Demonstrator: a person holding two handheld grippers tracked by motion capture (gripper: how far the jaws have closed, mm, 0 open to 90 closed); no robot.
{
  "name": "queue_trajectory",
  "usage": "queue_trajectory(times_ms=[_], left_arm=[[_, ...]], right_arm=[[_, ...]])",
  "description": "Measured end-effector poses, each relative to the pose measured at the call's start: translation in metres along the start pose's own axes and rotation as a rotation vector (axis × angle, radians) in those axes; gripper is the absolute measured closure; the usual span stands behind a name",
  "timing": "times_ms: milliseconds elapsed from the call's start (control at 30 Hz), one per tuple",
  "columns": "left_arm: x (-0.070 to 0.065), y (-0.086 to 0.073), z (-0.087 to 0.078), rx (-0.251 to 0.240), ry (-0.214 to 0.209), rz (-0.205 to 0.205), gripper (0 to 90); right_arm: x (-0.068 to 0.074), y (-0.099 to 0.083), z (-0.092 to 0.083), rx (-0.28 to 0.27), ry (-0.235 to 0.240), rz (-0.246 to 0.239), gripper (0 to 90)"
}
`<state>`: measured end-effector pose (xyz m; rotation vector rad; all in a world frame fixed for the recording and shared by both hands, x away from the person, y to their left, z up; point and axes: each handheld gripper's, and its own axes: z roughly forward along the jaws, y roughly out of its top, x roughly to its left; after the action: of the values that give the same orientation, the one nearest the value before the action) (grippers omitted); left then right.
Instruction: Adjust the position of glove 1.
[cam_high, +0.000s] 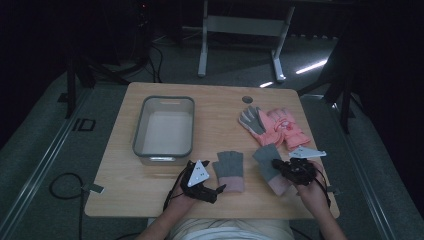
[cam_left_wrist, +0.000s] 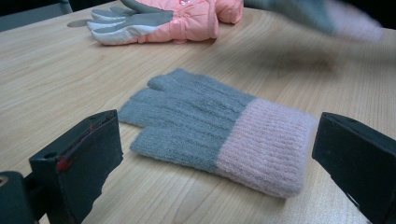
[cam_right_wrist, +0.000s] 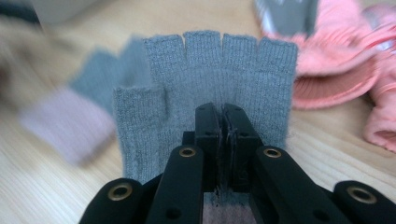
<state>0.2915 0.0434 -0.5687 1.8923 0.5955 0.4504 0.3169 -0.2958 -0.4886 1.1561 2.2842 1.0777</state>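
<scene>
Right gripper (cam_right_wrist: 222, 109) had its jaws pressed together on a grey fingerless glove (cam_right_wrist: 205, 79), pinching the knit mid-palm, close to the pink cuff. In the right gripper view the glove hung past the jaws, finger stubs fanned out away from the camera, thumb stub off to the left. In the high view the same glove (cam_high: 267, 161) sat under the right gripper (cam_high: 280, 165) near the right front of the tabletop (cam_high: 215, 100); couldn't tell whether it was fully clear of the wood.

Left gripper (cam_high: 220, 189) had jaws spread wide, nothing between them, low over the front edge. The matching grey glove (cam_left_wrist: 210, 130) lay flat on the tabletop just beyond the left jaws, pink cuff toward the right of that view, fingers pointing away. In the high view it (cam_high: 230, 170) sat between the two grippers.

Pink padded gloves with grey palms (cam_high: 270, 125) were piled at the right rear. Grey bin (cam_high: 164, 130) stood on the left half, well apart from both knit gloves.
</scene>
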Motion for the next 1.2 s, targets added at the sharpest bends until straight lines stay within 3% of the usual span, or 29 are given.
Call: queue_trajectory(times_ms=[67,200,367,433,500,600,767,933,1200], left_arm=[[0.0,0.0,0.0,0.0,-0.002,-0.003,1.1],[0.0,0.0,0.0,-0.002,0.0,-0.001,1.1],[-0.001,0.0,0.0,-0.001,-0.001,0.008,1.1],[0.0,0.0,-0.001,-0.001,-0.005,0.007,1.1],[-0.001,0.0,-0.001,-0.002,-0.003,0.009,1.1],[-0.001,0.0,0.0,-0.001,0.0,0.008,1.1],[-0.001,0.0,-0.001,-0.002,-0.001,0.009,1.1],[-0.001,0.0,-0.001,-0.002,0.0,0.012,1.1],[-0.001,0.0,-0.001,-0.002,-0.002,0.012,1.1]], right_arm=[[0.005,0.004,-0.009,-0.051,0.018,0.064,85.5],[0.012,0.01,-0.023,-0.1,-0.044,0.11,85.5],[0.014,0.006,-0.034,-0.179,-0.188,0.216,85.6],[0.014,0.0,-0.035,-0.194,-0.219,0.269,85.6],[0.016,-0.007,-0.028,-0.162,-0.281,0.27,85.6],[0.015,-0.015,-0.018,-0.124,-0.312,0.3,85.6],[0.013,-0.028,0.004,-0.111,-0.338,0.348,85.7],[0.008,-0.04,0.026,-0.056,-0.378,0.372,85.6],[0.004,-0.054,0.042,-0.002,-0.412,0.41,84.1]])
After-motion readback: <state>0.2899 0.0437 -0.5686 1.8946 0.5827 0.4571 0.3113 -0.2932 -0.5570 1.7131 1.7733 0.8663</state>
